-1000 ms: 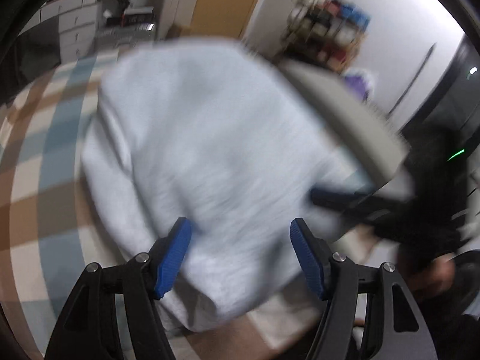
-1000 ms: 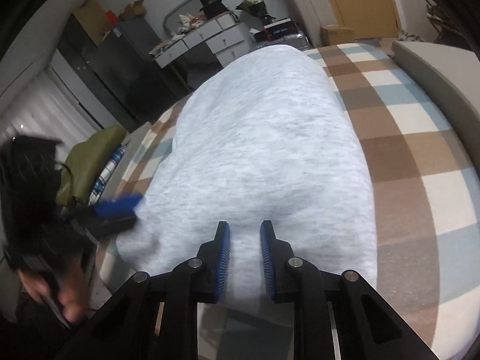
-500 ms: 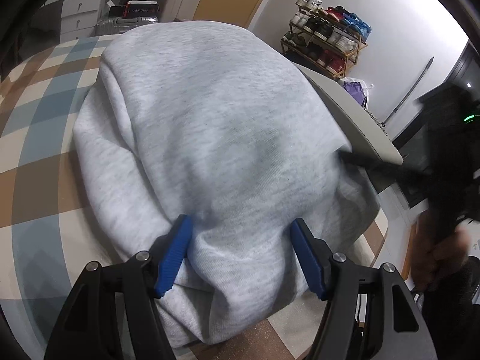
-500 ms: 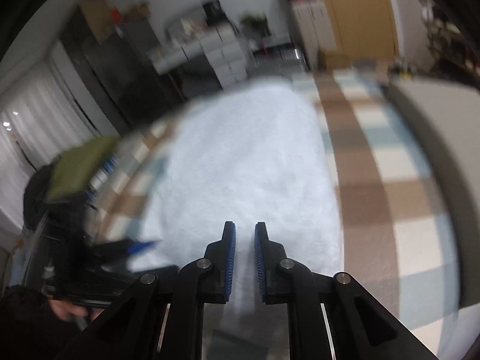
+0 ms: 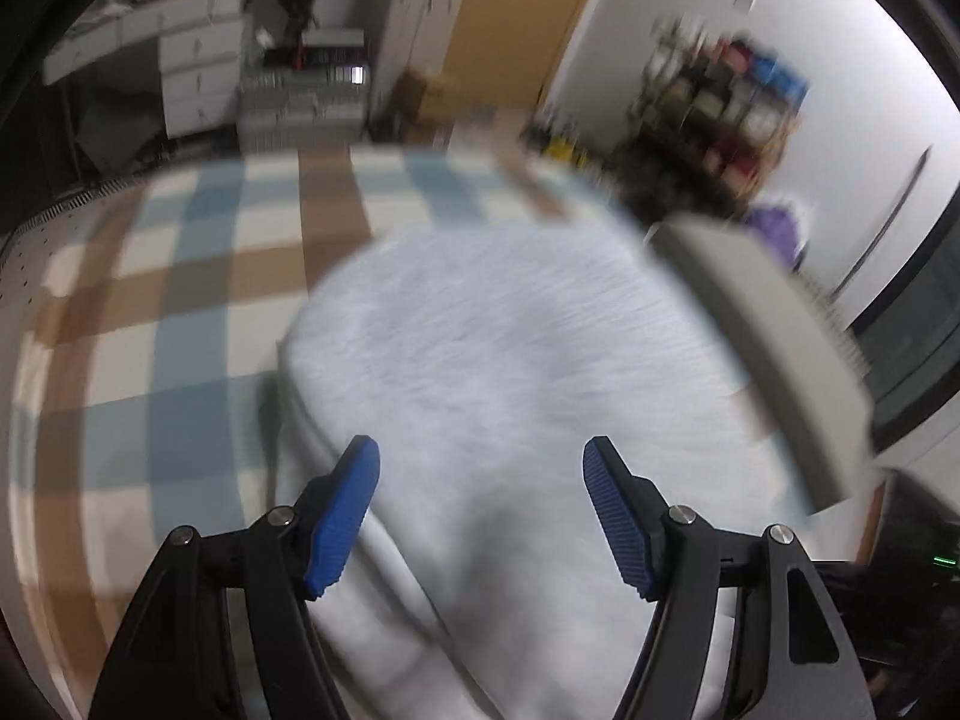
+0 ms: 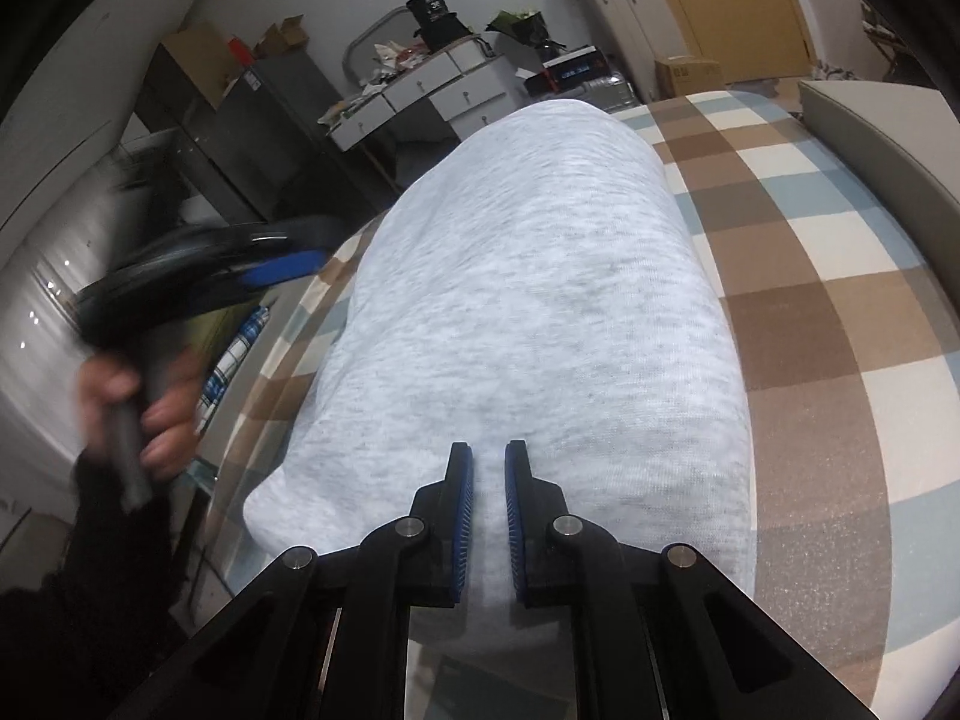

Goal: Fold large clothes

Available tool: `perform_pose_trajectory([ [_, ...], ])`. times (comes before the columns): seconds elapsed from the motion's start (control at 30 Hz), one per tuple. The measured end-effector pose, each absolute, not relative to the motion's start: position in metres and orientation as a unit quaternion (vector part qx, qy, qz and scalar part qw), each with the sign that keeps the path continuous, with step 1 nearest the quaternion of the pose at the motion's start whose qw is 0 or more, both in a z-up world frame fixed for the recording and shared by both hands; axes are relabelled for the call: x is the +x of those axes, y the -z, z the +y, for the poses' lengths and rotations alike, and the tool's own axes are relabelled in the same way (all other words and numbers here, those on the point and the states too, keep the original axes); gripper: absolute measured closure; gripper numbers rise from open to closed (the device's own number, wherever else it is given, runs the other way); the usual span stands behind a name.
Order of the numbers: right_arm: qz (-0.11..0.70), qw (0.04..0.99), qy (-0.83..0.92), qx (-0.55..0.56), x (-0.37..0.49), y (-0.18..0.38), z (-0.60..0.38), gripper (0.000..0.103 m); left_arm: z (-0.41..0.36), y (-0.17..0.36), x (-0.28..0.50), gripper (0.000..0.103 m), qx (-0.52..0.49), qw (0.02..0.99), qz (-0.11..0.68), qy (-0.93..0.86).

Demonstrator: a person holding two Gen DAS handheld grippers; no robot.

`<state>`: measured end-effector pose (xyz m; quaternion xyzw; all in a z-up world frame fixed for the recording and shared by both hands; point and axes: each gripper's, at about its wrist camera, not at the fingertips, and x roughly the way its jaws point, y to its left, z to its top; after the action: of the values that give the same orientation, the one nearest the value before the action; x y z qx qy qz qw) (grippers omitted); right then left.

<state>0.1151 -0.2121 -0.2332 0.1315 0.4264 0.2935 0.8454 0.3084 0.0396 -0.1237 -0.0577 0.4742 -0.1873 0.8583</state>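
Note:
A large light grey garment lies folded lengthwise on the checked bed cover. My right gripper sits at its near edge with the jaws nearly closed; I cannot tell whether cloth is pinched between them. My left gripper is open and hovers above the garment, which is motion-blurred in the left wrist view. The left gripper also shows blurred at the left in the right wrist view, held by a hand off the bed's side.
A grey padded bed edge runs along the right. White drawers, boxes and a shoe rack stand beyond the bed. A green and checked bundle lies by the left side.
My left gripper has lifted off the garment's fold and pulled back, still open. My right gripper has come back down to the garment's near edge.

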Motion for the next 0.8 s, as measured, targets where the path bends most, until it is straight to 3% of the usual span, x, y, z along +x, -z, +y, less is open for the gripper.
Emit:
perform_pose_trajectory([
  [0.1, 0.425, 0.844, -0.301, 0.131, 0.114, 0.232, -0.213, 0.093, 0.042, 0.159, 0.32, 0.037, -0.066, 0.843, 0.494, 0.205],
  [0.3, 0.423, 0.83, -0.329, 0.154, 0.122, 0.215, -0.221, 0.089, 0.05, 0.16, 0.293, 0.037, -0.069, 0.862, 0.457, 0.207],
  [0.43, 0.373, 0.871, -0.297, 0.119, 0.138, 0.185, -0.228, 0.087, 0.053, 0.162, 0.281, 0.036, -0.057, 0.867, 0.451, 0.203],
  [0.57, 0.426, 0.865, -0.251, 0.086, 0.167, 0.204, -0.216, 0.085, 0.054, 0.165, 0.287, 0.035, -0.063, 0.869, 0.448, 0.201],
  [0.8, 0.428, 0.863, -0.251, 0.096, 0.169, 0.21, -0.215, 0.085, 0.058, 0.157, 0.292, 0.035, -0.083, 0.855, 0.468, 0.208],
])
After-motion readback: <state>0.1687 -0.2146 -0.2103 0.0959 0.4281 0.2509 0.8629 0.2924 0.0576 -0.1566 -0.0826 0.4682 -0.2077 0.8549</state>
